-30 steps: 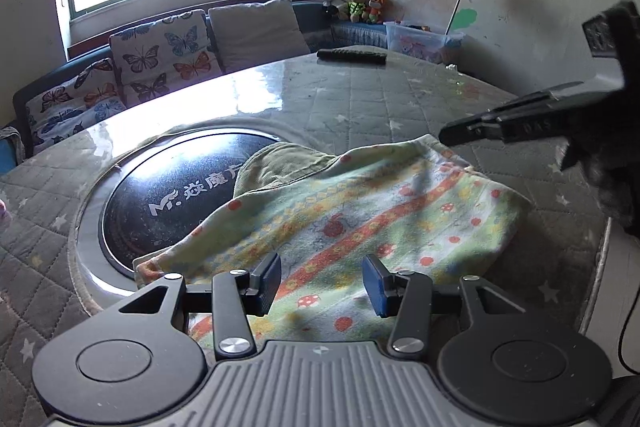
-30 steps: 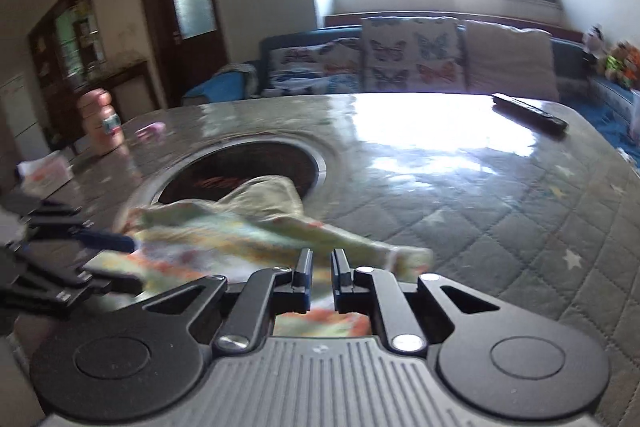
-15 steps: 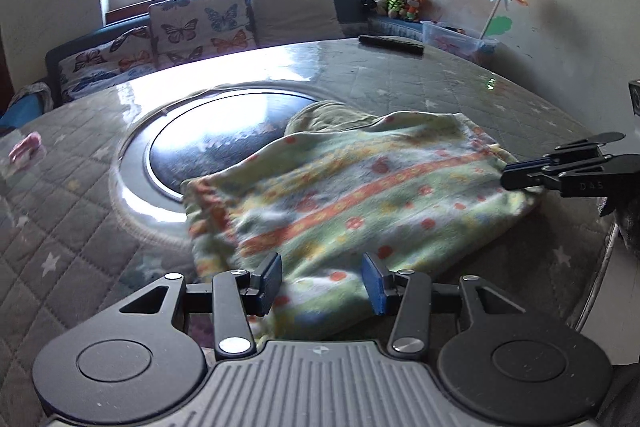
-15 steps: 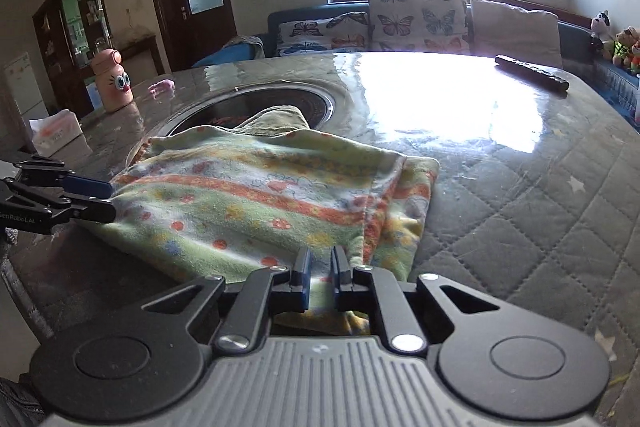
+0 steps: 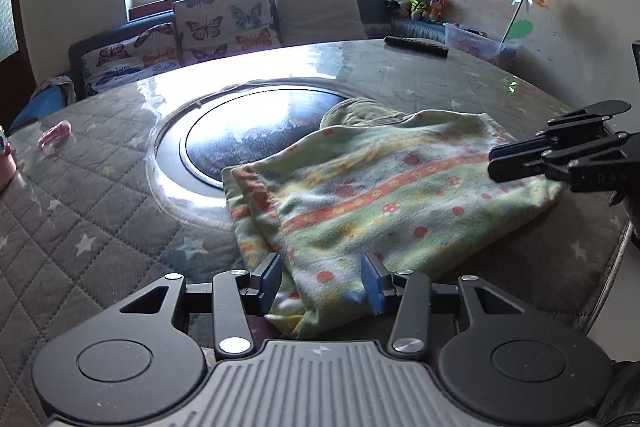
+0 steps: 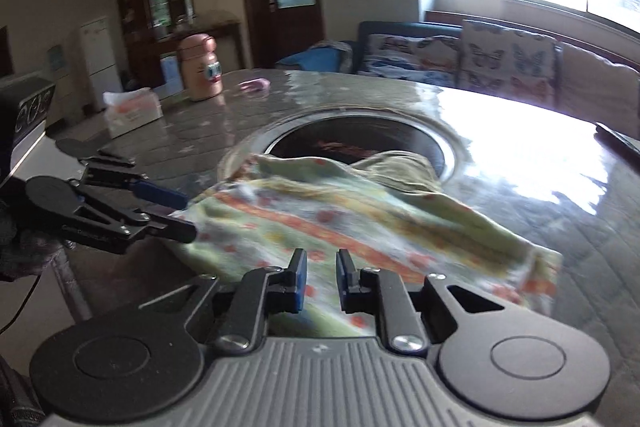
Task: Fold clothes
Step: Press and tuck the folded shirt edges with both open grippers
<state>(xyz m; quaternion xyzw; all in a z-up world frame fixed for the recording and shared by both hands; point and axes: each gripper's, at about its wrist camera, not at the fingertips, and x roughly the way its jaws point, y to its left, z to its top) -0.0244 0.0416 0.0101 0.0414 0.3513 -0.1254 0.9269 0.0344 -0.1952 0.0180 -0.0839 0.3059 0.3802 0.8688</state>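
A green patterned garment [image 5: 384, 195] with orange stripes and red mushrooms lies folded on the round table, partly over the black inset disc [image 5: 256, 139]. My left gripper [image 5: 322, 283] is open and empty just above the garment's near edge. My right gripper [image 6: 320, 277] has its jaws a little apart with nothing between them, above the garment's [image 6: 320, 223] other side. Each gripper shows in the other's view, the right [image 5: 496, 167] at the garment's right edge, the left [image 6: 186, 213] at its left corner.
The table [image 5: 100, 227] has a grey quilted star cover. On it stand a pink bottle [image 6: 200, 67], a tissue box [image 6: 132, 111], a small pink item [image 5: 56, 137] and a remote [image 5: 416, 47]. A sofa with butterfly cushions [image 5: 224, 27] runs behind.
My right gripper has opened slightly and let go of the garment, and its view has swung left. The garment now lies settled on the table. My left gripper stays open.
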